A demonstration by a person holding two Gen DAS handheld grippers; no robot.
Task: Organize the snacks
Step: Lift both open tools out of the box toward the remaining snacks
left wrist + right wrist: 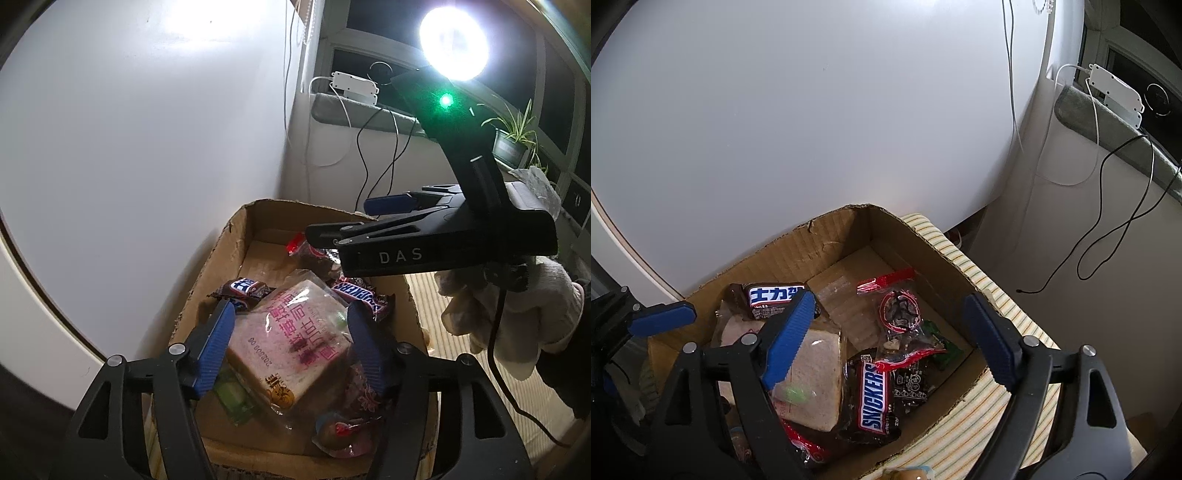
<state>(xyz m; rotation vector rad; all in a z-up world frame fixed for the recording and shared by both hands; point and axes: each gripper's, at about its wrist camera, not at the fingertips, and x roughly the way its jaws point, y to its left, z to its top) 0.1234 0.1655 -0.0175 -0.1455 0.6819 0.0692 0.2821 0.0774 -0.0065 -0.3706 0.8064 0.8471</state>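
Brown corrugated cardboard box (798, 243) sits on your striped cloth (993, 284), against the white wall. Your left hand-held gripper (291, 347) hangs over it, blue pads spread either side of the clear-wrapped bread slice (291, 339); whether they press it, I cannot tell. Your right hand-held gripper (886, 332) stands wide apart and holds nothing, above the brown Snickers bar (875, 398) near the box's front wall.
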